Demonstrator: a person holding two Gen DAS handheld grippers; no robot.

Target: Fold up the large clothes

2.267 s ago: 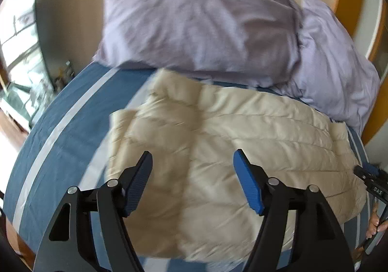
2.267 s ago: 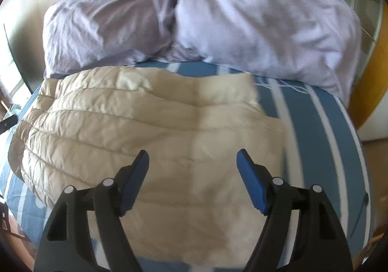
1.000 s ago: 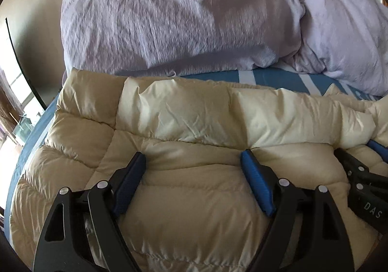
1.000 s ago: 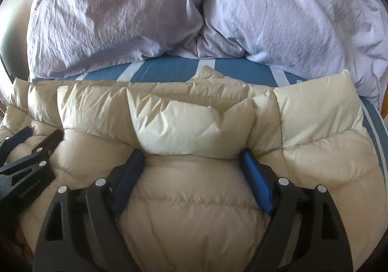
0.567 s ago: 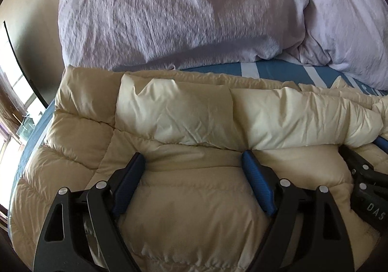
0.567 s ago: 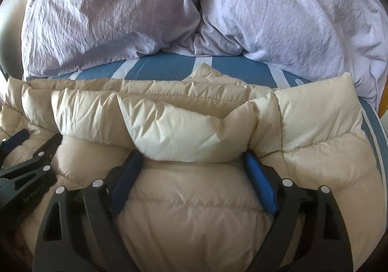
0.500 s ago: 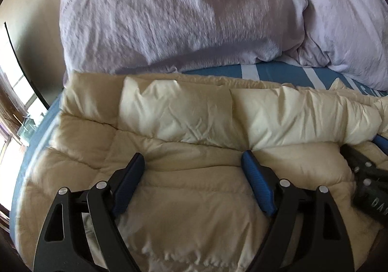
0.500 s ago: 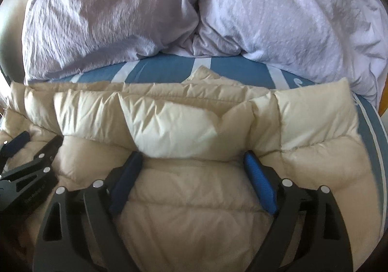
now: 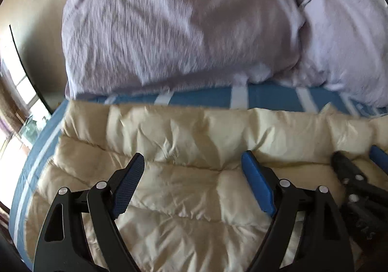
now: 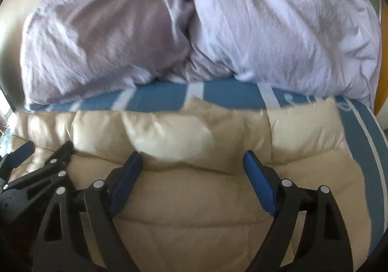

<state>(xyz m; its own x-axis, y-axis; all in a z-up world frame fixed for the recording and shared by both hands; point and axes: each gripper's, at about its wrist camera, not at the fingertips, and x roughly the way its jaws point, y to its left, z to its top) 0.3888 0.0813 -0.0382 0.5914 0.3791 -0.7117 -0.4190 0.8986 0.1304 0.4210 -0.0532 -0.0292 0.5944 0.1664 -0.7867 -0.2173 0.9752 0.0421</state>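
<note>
A cream quilted puffer jacket [image 9: 194, 199] lies spread across the bed, its far edge a puffy roll along the blue striped sheet [image 9: 266, 97]. My left gripper [image 9: 192, 158] hovers over the jacket just short of that roll, jaws wide open, nothing pinched. The right gripper [image 9: 351, 175] shows at the right edge of the left wrist view. In the right wrist view the same jacket [image 10: 194, 199] fills the lower half. My right gripper [image 10: 192, 156] is open over it, its tips by the roll. The left gripper [image 10: 36, 162] sits close at its left.
Two lavender pillows [image 10: 97, 41] [image 10: 278, 17] are piled against the wall beyond the jacket, with a strip of the sheet [image 10: 157, 97] between. A bright window [image 9: 14, 102] lies off the bed's left side. A wooden frame [image 10: 377, 99] stands at the right.
The left gripper has drawn back and up a little from the jacket's far roll, so more blue sheet shows. The right gripper has hardly moved. Both stay open.
</note>
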